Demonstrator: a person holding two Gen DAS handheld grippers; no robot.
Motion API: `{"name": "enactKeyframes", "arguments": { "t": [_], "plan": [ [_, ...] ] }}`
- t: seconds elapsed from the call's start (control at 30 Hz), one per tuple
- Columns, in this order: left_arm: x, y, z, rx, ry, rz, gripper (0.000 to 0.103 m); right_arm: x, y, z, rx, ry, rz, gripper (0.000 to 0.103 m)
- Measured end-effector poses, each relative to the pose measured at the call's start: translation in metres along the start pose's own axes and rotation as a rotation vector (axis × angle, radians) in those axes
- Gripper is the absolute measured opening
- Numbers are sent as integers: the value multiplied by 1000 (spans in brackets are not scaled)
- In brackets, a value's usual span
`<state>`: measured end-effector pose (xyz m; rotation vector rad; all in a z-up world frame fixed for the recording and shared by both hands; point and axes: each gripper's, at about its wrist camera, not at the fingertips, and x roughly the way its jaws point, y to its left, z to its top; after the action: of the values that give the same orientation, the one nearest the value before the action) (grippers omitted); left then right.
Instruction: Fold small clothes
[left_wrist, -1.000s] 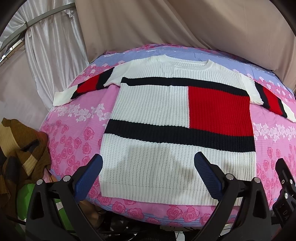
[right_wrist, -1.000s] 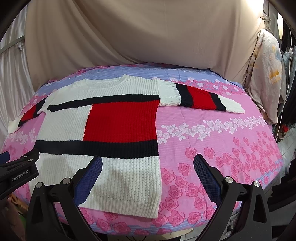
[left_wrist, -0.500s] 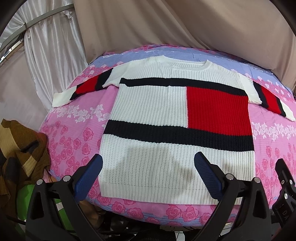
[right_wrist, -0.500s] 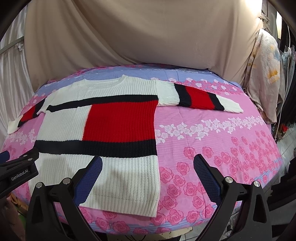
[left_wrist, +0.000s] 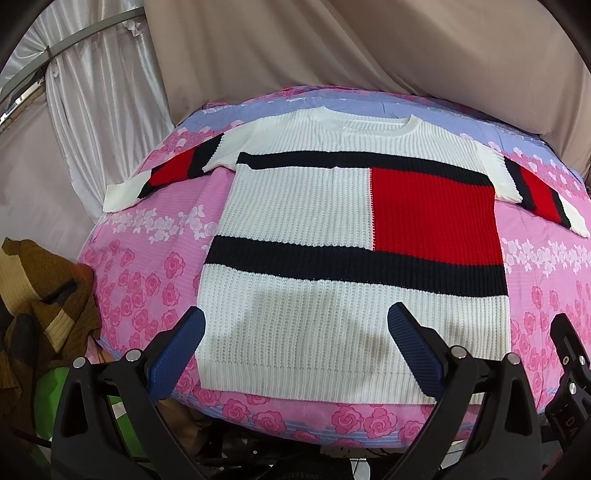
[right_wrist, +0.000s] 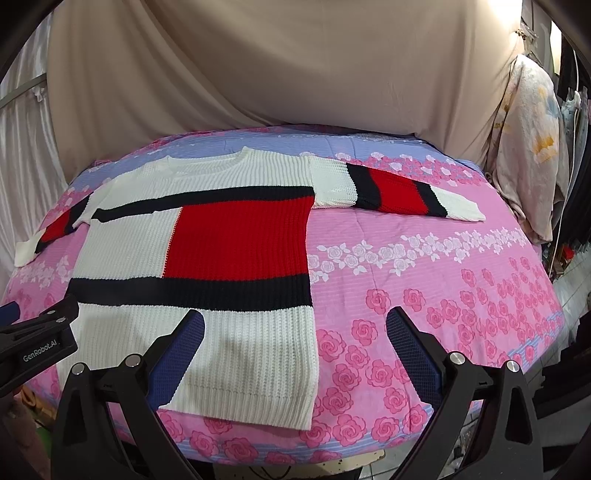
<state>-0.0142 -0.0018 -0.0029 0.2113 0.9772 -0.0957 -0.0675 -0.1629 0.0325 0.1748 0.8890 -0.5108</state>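
Observation:
A white knit sweater with black bands and a red block lies flat, face up, on the pink floral bedsheet, both sleeves spread sideways. It also shows in the right wrist view, with its right sleeve stretched out. My left gripper is open and empty, hovering over the sweater's bottom hem. My right gripper is open and empty above the hem's right corner. The left gripper's body shows at the left edge of the right wrist view.
A brown patterned cloth lies heaped off the bed's left edge over something green. Beige and white curtains hang behind the bed. Clothes hang at the far right. The sheet to the right of the sweater is bare.
Both views have shifted very slightly; the sweater sits a little further left in each frame. The sweater itself has not moved, and both grippers stay open.

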Motion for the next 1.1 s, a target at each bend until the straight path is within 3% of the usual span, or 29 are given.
{"name": "enactKeyframes", "arguments": {
  "t": [1.1],
  "plan": [
    [5, -2, -1, 4, 5, 6, 97, 4, 0, -1, -5, 12, 5, 97]
  ]
}}
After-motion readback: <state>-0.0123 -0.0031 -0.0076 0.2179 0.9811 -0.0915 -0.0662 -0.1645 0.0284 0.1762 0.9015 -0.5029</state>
